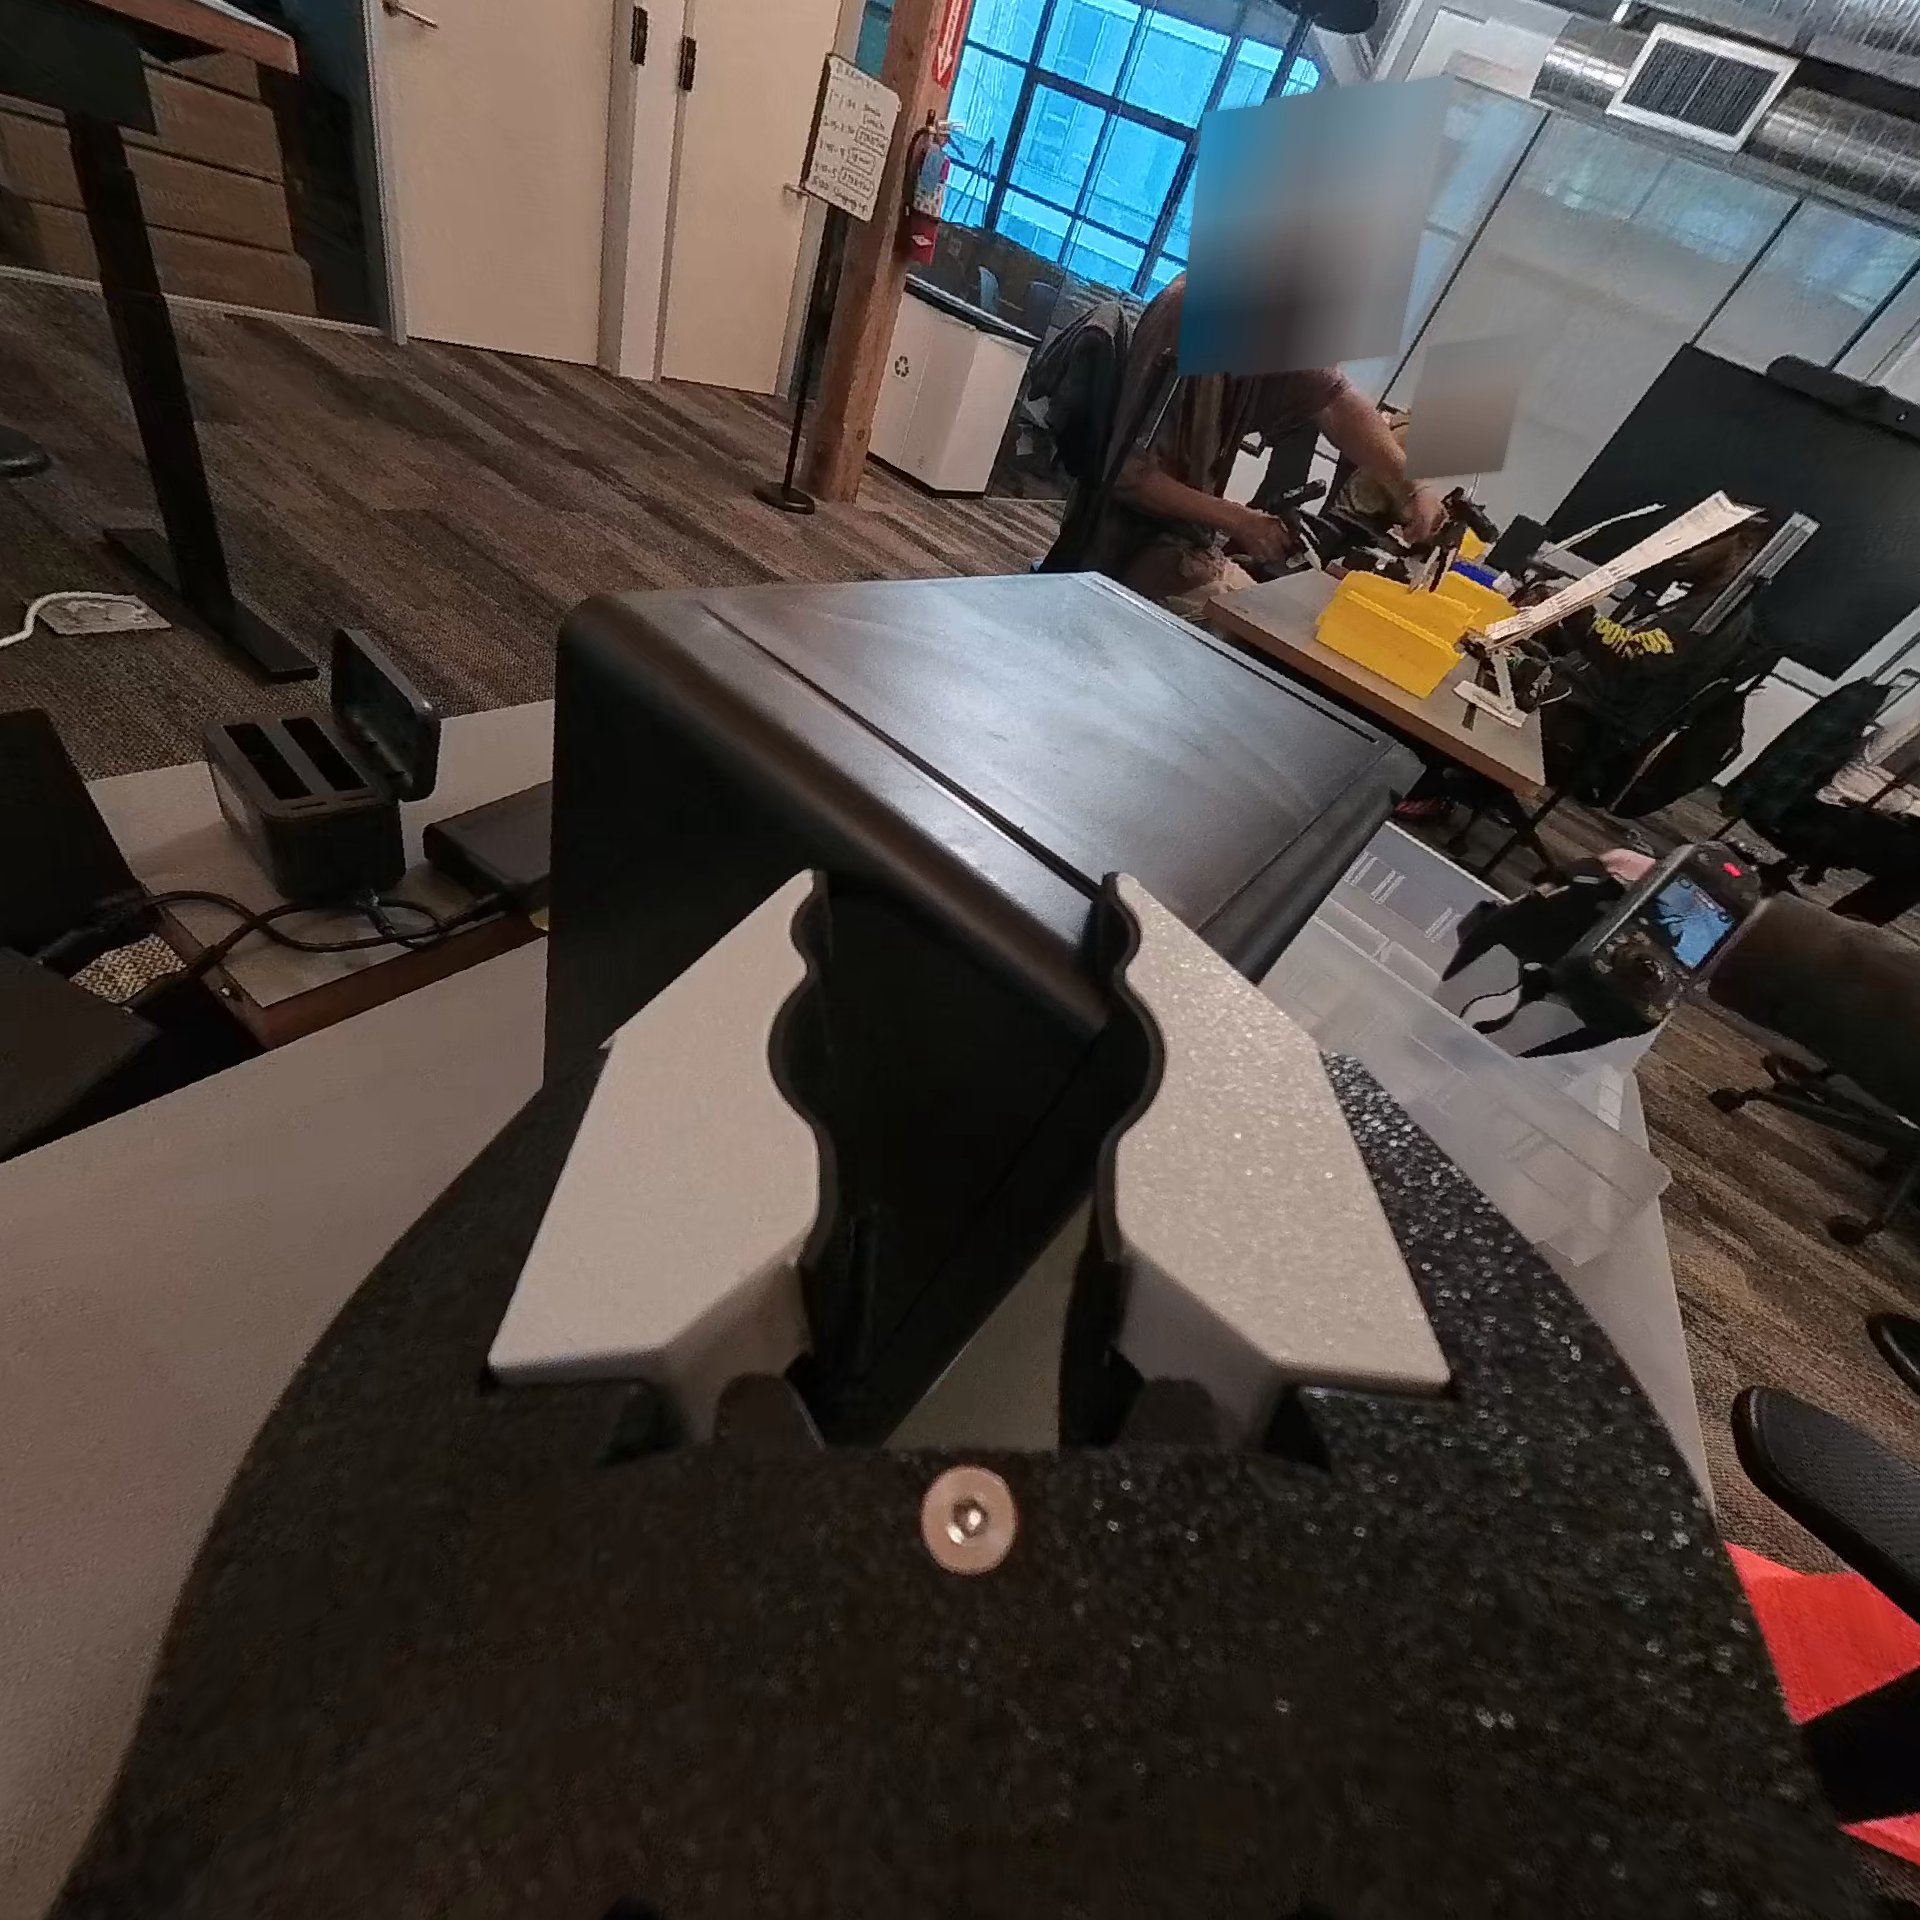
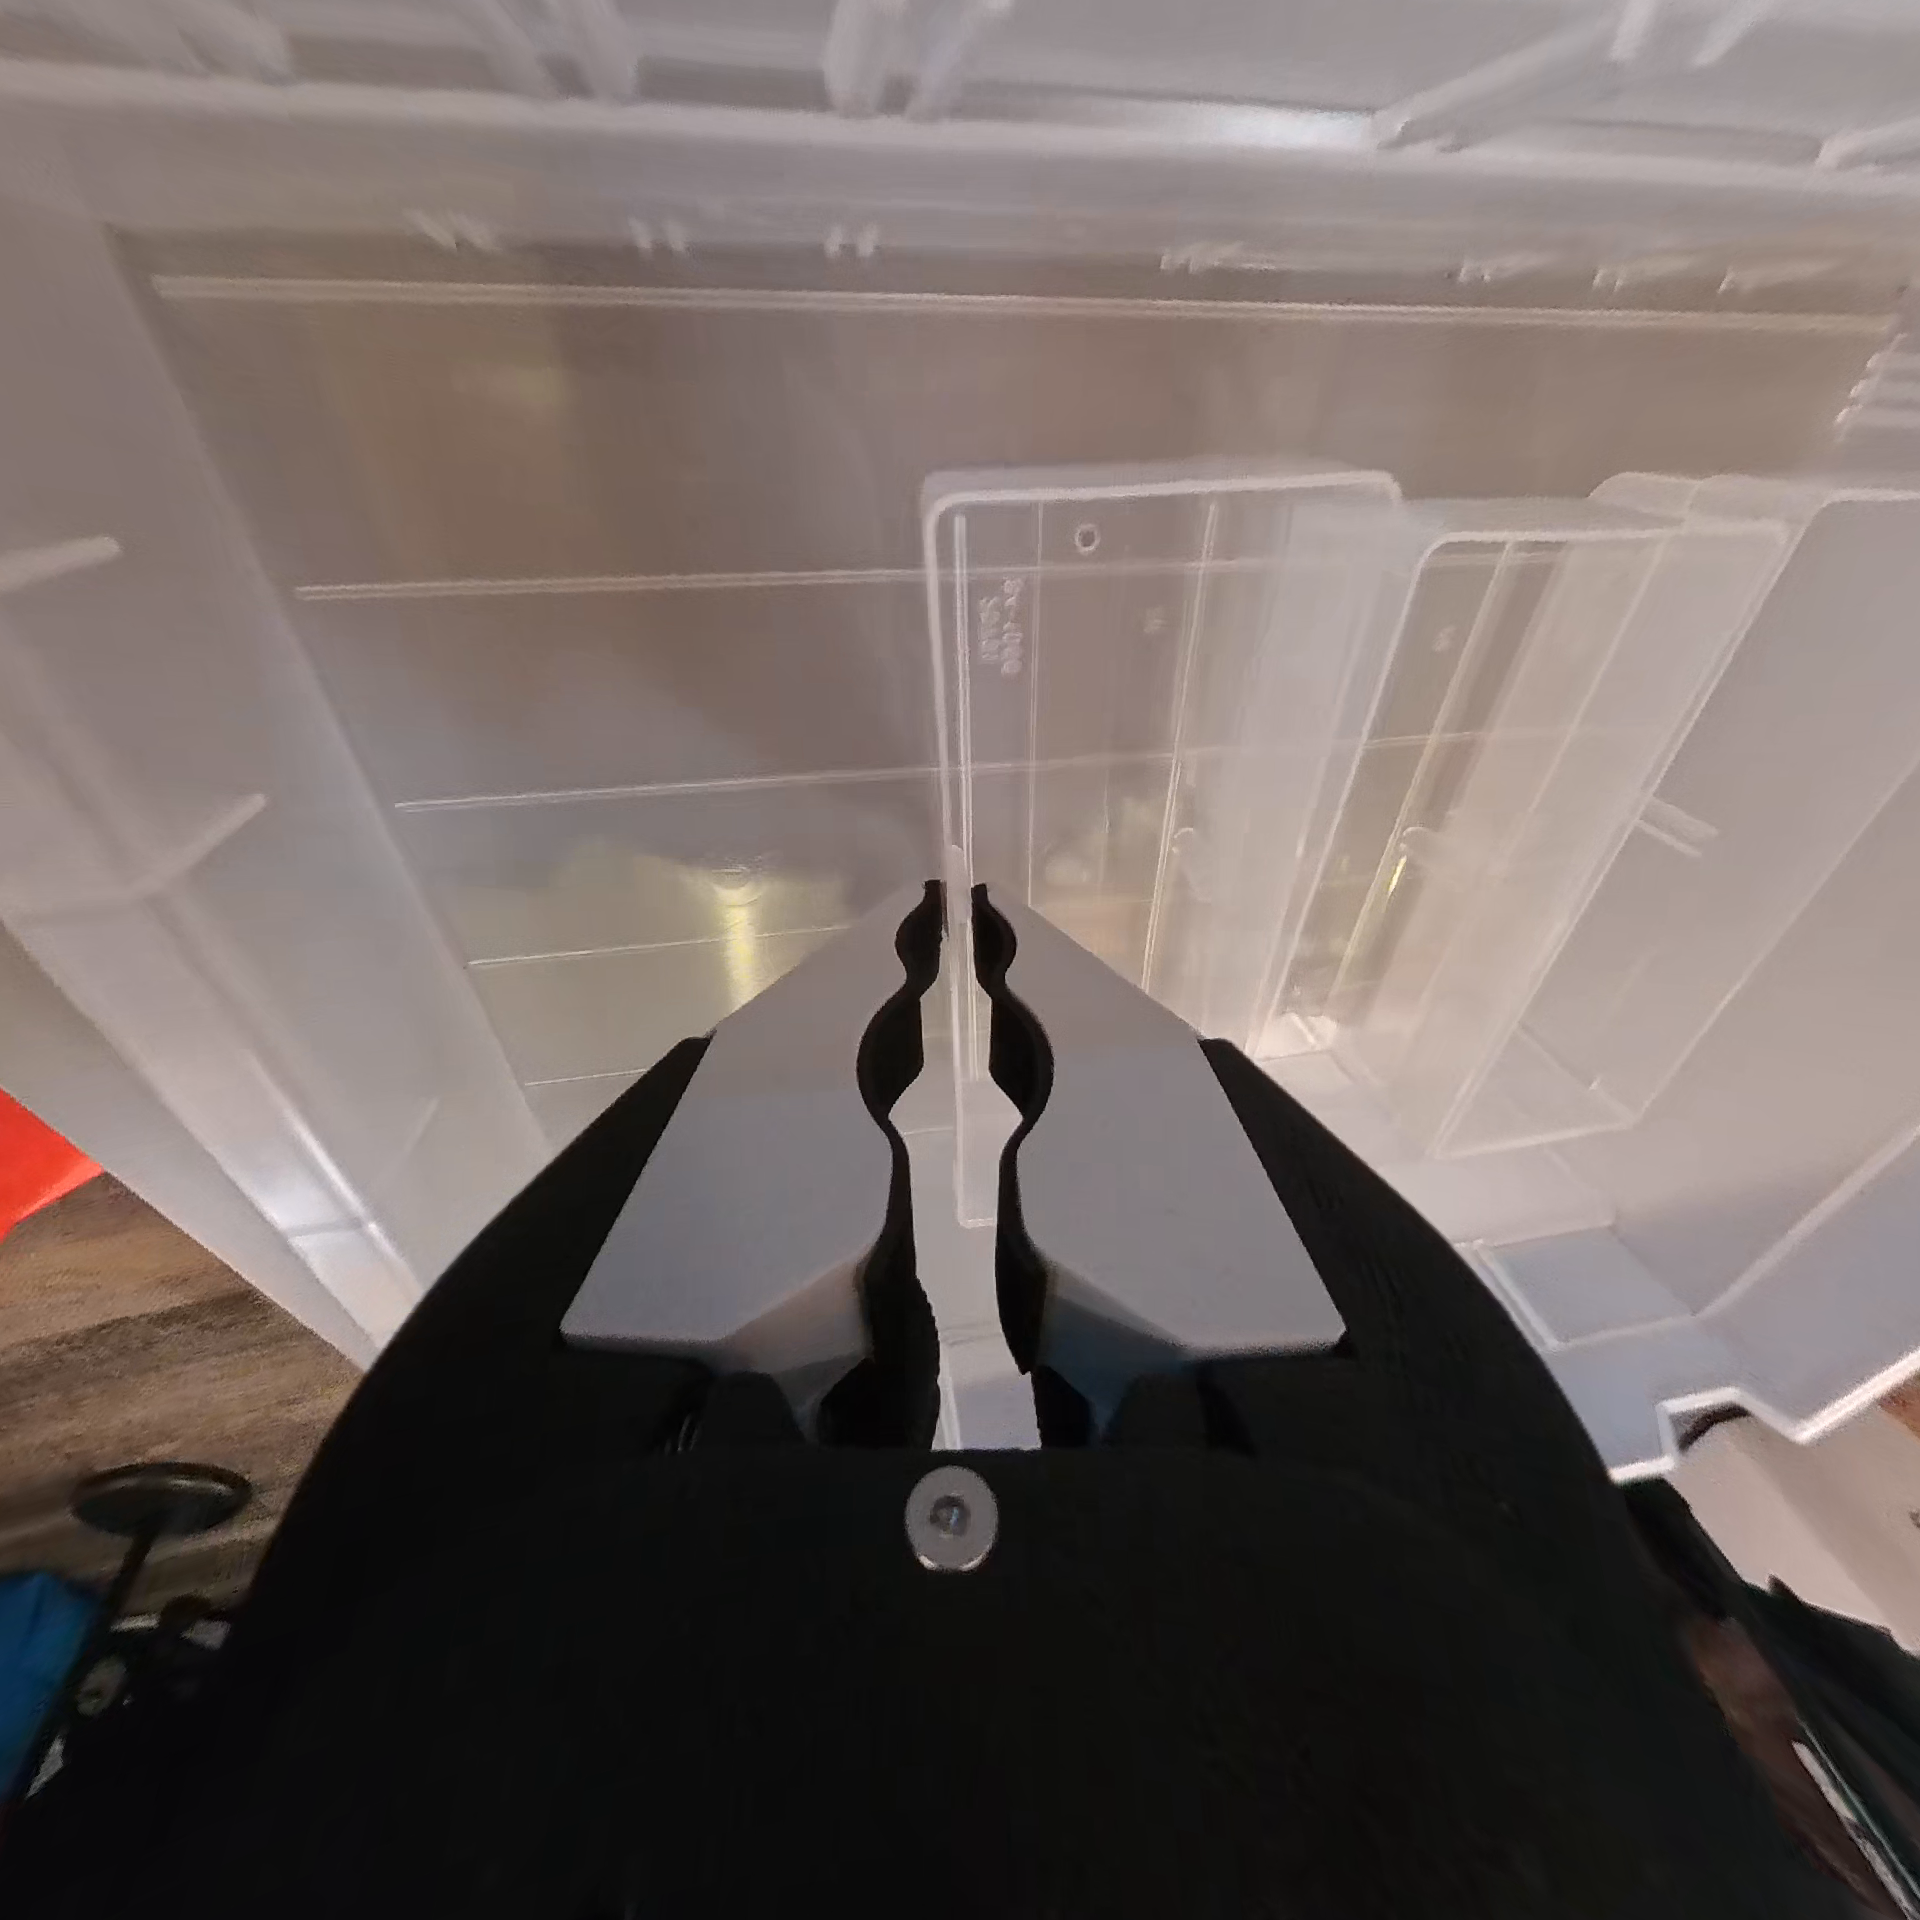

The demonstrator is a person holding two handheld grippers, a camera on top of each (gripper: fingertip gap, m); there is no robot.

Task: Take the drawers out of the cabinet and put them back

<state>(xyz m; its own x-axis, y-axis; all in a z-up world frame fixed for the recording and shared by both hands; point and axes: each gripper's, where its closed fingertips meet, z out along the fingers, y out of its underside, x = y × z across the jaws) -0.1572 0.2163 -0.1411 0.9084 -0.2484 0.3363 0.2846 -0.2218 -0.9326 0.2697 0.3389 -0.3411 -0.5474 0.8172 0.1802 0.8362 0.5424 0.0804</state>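
Black cabinet point(image 1: 977, 790) front hidden; drawers unseen.

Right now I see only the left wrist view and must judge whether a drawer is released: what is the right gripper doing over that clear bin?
Observer: The right gripper is shut on the thin side wall of a clear drawer.
Operator: Is that drawer alone in there?
Observer: No, a second clear drawer lies just to its right, inside the translucent bin.
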